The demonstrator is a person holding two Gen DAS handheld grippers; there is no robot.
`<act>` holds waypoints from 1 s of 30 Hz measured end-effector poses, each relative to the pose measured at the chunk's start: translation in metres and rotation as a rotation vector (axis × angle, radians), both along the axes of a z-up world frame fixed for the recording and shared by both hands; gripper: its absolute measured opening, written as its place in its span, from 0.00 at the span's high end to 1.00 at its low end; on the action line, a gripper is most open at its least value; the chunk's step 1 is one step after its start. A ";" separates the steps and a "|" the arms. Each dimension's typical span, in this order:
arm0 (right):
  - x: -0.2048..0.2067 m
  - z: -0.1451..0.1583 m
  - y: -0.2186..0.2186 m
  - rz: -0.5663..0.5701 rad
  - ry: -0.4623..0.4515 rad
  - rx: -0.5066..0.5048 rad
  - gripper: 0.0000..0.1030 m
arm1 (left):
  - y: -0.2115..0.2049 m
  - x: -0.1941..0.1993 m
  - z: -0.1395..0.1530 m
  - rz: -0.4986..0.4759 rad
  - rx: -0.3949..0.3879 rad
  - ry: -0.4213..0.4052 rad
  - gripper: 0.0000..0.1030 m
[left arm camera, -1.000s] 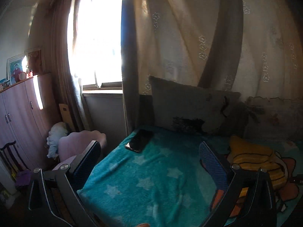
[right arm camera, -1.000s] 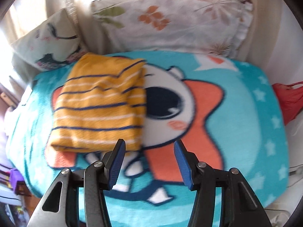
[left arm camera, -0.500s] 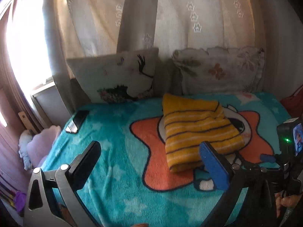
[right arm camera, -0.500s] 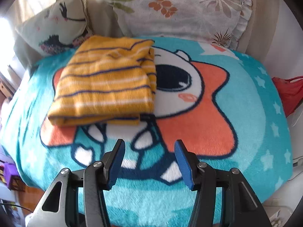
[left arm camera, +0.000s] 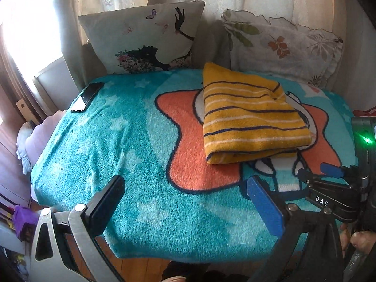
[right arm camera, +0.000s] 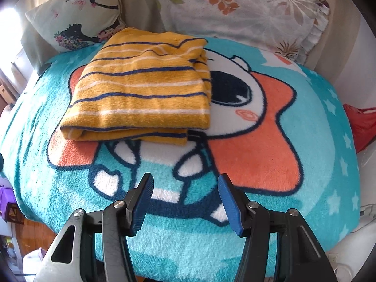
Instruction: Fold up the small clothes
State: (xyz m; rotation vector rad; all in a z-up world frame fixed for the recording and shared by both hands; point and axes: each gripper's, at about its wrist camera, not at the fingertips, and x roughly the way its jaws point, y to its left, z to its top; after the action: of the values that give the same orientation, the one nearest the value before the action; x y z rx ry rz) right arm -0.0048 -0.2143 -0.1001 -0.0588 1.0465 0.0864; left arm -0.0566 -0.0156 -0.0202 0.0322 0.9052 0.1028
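Lying folded on the blue blanket, the yellow striped top sits ahead of the left gripper and right gripper, both spread wide and holding nothing.

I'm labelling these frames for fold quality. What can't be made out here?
- Striped garment: garment type and inner layers hidden by its own folds, both views.
- Red item: cut off by the right wrist view's edge, unidentifiable.
- Phone: screen too small and glared, left wrist view.

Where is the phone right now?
Only the left wrist view shows the phone: at the blanket's far-left corner, below the bird-print pillow.
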 end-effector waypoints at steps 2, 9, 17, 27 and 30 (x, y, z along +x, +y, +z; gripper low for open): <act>0.003 0.000 0.004 0.011 0.001 -0.001 0.40 | 0.002 0.001 -0.001 0.005 0.005 0.009 0.00; 0.010 0.001 0.011 0.021 -0.002 -0.009 0.40 | 0.005 0.011 -0.010 0.008 0.013 0.048 0.00; 0.018 0.002 0.004 -0.016 0.003 -0.013 0.39 | 0.003 0.026 -0.018 -0.021 -0.001 0.072 0.00; 0.031 0.015 0.004 -0.064 -0.077 -0.024 0.39 | 0.011 0.054 -0.030 -0.051 -0.019 0.121 0.00; 0.040 0.016 0.011 -0.049 -0.109 -0.012 0.46 | 0.016 0.062 -0.031 -0.055 -0.016 0.122 0.00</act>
State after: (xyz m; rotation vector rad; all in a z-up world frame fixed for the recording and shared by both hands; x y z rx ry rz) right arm 0.0347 -0.2031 -0.0839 -0.0477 0.9394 0.0320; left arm 0.0052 0.0009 -0.0509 0.0489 1.0262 0.0431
